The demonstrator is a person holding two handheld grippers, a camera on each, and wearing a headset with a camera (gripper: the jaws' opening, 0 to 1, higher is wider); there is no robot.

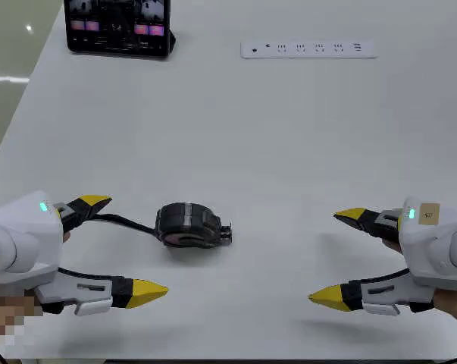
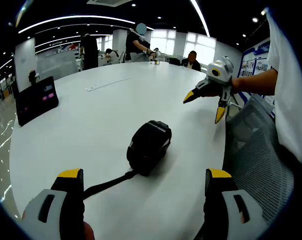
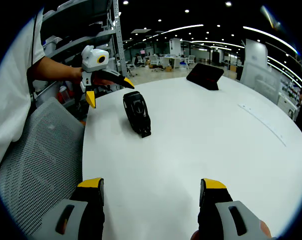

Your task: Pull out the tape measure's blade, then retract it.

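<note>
Head view: the tape measure [image 1: 190, 225] is seen lying on the white table [image 1: 289, 136], just beside the left gripper [image 1: 136, 244], whose jaws are spread empty. The right gripper [image 1: 323, 256] is held well apart from it, likewise spread.

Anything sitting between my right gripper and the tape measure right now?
No. In the head view, the stretch of table between the right gripper and the tape measure is bare; the right gripper view shows the same.

Black tape measure [image 2: 149, 145] on white table [image 2: 90, 115], left hand-held gripper [image 2: 144, 174] spread wide
</note>
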